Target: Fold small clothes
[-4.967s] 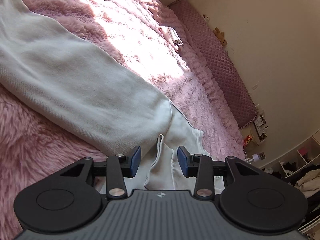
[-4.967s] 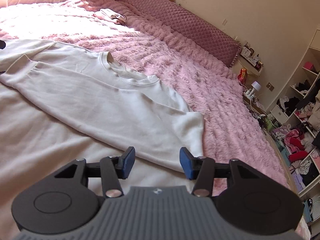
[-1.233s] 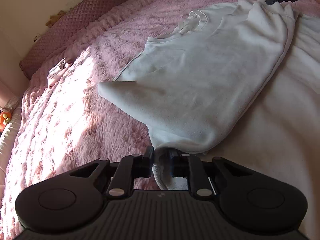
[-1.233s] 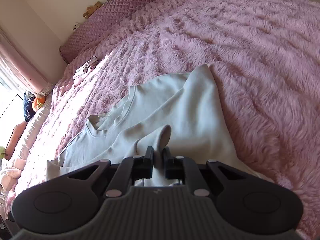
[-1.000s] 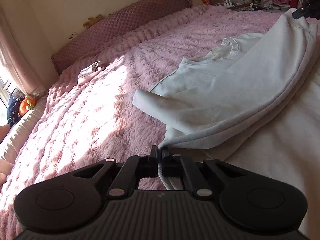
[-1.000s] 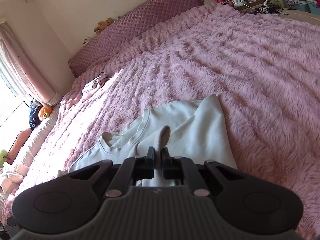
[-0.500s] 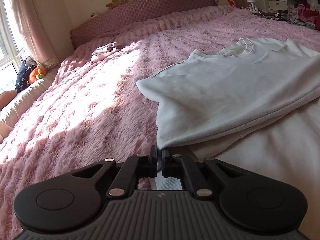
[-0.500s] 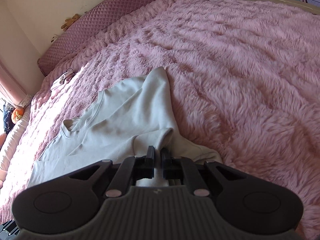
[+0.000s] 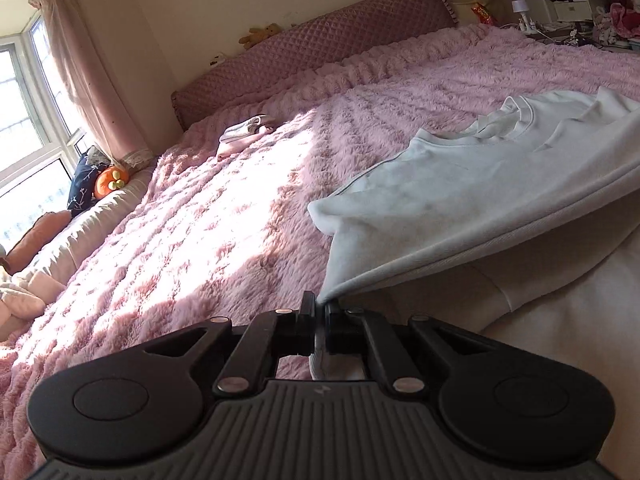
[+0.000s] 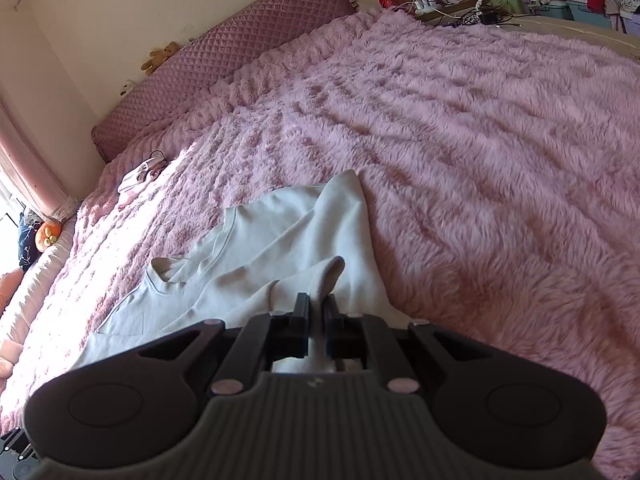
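A pale grey-white sweatshirt (image 9: 500,184) lies partly folded on a fluffy pink blanket (image 9: 200,232) covering a wide bed, its neckline toward the far headboard (image 9: 312,56). The main risk is the fold going crooked: if one corner comes free before the other, or the two hands come down unevenly, the lifted edge would probably sag and wrinkle, and the plush pile could drag at the fabric. The left gripper (image 9: 319,312) is tilted down toward the bed at the near left of the garment, its fingers clamped together on a corner of cloth that stretches taut up and to the right. The right gripper (image 10: 316,312), also angled downward, has its fingers pinched on a small upright fold of the sweatshirt at the near right edge, just above the blanket. A small bundle of pale clothes (image 9: 244,132) sits well apart, far left, near the headboard. No hands or sleeves are visible.
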Tool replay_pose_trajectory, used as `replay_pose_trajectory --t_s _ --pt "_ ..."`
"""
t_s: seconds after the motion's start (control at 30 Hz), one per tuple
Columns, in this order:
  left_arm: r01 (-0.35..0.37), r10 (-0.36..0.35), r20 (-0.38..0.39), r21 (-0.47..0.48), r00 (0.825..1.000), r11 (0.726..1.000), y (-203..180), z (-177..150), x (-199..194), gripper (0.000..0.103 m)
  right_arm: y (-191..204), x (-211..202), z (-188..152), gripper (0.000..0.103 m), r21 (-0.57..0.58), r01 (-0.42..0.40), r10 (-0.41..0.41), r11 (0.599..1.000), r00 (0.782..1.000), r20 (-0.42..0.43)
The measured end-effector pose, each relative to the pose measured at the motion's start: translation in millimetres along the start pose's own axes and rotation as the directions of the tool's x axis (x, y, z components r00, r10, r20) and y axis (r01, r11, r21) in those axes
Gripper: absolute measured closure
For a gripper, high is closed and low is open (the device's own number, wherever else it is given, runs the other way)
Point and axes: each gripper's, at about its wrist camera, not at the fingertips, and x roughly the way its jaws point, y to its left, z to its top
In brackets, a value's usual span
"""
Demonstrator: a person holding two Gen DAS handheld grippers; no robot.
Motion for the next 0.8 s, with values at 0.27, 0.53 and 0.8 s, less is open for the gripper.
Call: replay_pose_trajectory --t_s 0.27,0.53,0.8 --pt "0.053 -0.063 -0.136 -0.069 0.989 0.996 -2.4 -6.5 10.7 0.098 -19.3 22.6 -23.8 0.103 0.010 0.082 -0.080 0.997 0.993 -0.088" --pt "0.025 -0.034 -0.035 -0.228 0.999 0.973 28.5 8.8 -40.0 0.091 -12.5 -11.0 -15.2 0.081 0.009 0.053 -0.053 0.999 0.998 -0.014" --pt "0.298 -0.255 0.155 -0.470 0.954 0.831 47.3 50.9 12.2 0.082 -15.9 -30.6 -32.1 0.068 0.067 0.022 -0.017 0.997 0.998 -0.064"
